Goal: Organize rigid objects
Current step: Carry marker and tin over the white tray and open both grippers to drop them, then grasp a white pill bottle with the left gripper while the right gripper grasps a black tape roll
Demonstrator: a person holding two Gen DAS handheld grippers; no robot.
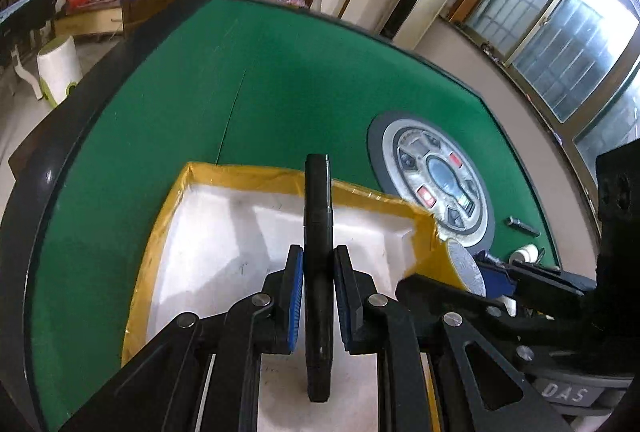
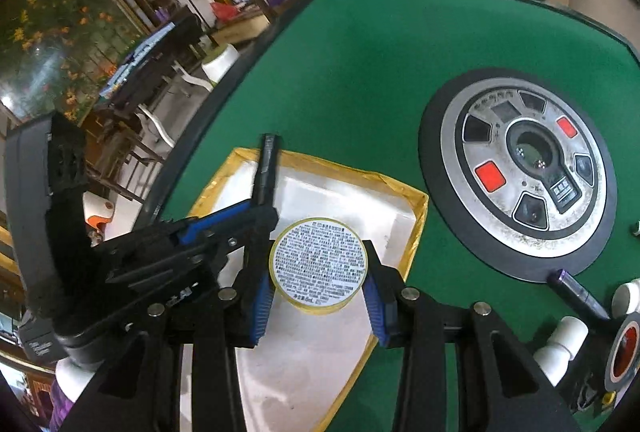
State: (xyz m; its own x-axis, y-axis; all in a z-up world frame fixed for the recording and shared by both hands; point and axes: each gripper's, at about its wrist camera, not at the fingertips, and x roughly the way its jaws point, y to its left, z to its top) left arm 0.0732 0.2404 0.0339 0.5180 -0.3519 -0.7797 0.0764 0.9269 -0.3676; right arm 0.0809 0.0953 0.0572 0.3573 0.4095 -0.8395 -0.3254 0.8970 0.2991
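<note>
I have both grippers loaded and hanging over the white tray (image 1: 224, 232), the shallow box with yellow tape round its rim that sits on the green table (image 1: 200, 80).

My left gripper (image 1: 318, 274) is clamped tight on a slim black pen (image 1: 318, 232). I hold it low on the barrel so that most of its length sticks out ahead of the pads, out to the tray's far rim. That way the pen can be laid flat on the floor instead of dropped on its end.

My right gripper (image 2: 318, 278) is closed on a small round tin (image 2: 319, 264), gripped across its sides, its printed white face turned up at the camera. Holding it by the wall keeps the flat base free to land square. It hangs over the tray's right half, just beside the left gripper, and in the right wrist view the 2 tools crowd each other there.

I judge both things are meant for the tray, since nothing else lies in it yet. Still out on the felt, to the right past the round control panel (image 2: 520, 168), wait a dark purple pen (image 2: 576, 292) and 2 white bottles (image 2: 560, 348).
</note>
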